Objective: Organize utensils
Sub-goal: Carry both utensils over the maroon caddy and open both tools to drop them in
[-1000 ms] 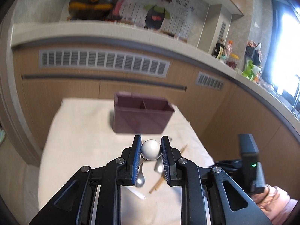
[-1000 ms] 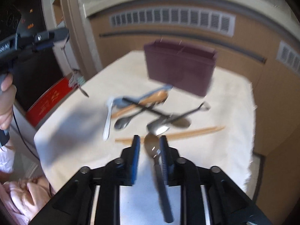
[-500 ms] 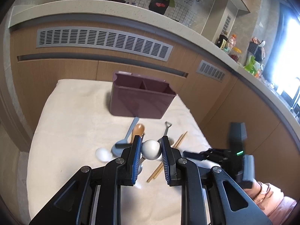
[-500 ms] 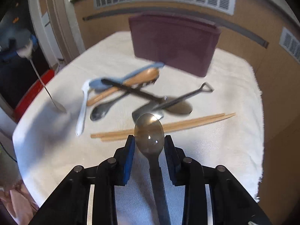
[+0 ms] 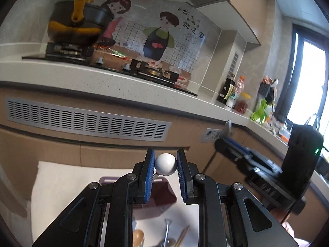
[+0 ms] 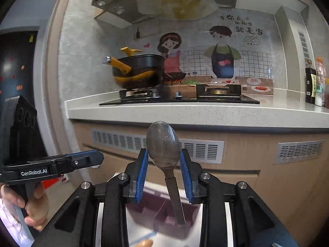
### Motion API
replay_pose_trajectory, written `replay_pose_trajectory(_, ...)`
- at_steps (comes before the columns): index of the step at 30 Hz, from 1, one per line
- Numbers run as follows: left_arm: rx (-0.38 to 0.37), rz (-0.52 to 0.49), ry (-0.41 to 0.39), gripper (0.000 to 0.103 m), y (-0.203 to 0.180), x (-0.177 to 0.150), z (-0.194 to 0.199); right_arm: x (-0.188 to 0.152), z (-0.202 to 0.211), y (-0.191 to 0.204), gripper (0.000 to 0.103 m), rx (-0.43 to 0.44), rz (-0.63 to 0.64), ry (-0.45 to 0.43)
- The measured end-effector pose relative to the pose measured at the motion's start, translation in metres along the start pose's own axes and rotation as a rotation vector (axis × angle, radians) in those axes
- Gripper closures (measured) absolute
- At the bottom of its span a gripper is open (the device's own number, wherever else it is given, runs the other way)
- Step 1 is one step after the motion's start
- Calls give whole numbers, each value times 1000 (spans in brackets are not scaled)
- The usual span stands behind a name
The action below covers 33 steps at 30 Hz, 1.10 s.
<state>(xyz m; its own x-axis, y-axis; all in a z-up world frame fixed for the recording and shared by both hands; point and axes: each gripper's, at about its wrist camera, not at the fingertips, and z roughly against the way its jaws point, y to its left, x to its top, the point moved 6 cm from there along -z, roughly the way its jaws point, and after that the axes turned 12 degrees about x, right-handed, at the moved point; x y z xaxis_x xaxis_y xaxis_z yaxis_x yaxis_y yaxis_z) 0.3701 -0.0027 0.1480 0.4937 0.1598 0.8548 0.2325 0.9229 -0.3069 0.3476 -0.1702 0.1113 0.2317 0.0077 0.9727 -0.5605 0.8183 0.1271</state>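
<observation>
My left gripper (image 5: 165, 163) is shut on a white-bowled spoon (image 5: 165, 164), held above the purple utensil holder (image 5: 164, 191) on the white cloth. My right gripper (image 6: 163, 157) is shut on a metal spoon (image 6: 163, 144), bowl up, its dark handle pointing down into the purple holder (image 6: 164, 218). Other utensils lie on the cloth below in the left wrist view: a wooden spoon (image 5: 138, 235), a small metal shovel spoon (image 5: 166, 229) and chopsticks (image 5: 182, 235). The left gripper shows in the right wrist view (image 6: 90, 158) at the left.
The cloth-covered table (image 5: 57, 185) stands against a wooden cabinet with vent grilles (image 5: 88, 122). A countertop (image 6: 205, 111) above carries a stove with a black pot (image 6: 137, 70). Bottles (image 5: 232, 93) stand at the right. The right gripper body (image 5: 267, 168) is close on the right.
Both grippers have risen and moved forward over the purple holder, tilting up toward the counter. Each still grips its spoon. The right spoon's handle now hangs into the holder.
</observation>
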Motion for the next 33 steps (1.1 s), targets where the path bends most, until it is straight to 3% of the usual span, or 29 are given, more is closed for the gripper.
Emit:
replay_pose_trajectory(4,-9,29,45,81,14,-7,-36,-18,-32,-18,74,-5,-31,25)
replay_pose_trajectory(9,-9,59,138,81,32,-42,-83,-66,-77,-44,74,34,-123,119)
replay_pose_trajectory(17,20,52,266,79,41,-93,-116,-129,-99,-57,73,24,-175,250)
replay_pose_trajectory(21,14,45,239,78,41,-94,-100,-144,-100,-55,72,24,-176,295)
replay_pose_trajectory(23,40,33,205,71,43,-90,-84,-147,-96,-52,68,19,-168,298)
replay_pose_trajectory(25,84,19,189,50,45,-89,-71,-146,-88,-48,68,16,-152,295)
replay_pose_trajectory(27,128,6,167,44,50,-93,-54,-145,-76,-40,66,12,-123,301)
replay_pose_trajectory(31,224,-24,151,39,67,-112,-25,-153,-61,-15,43,47,-51,347)
replay_pose_trajectory(33,276,-34,167,35,78,-132,-11,-164,-55,-1,39,64,-4,379)
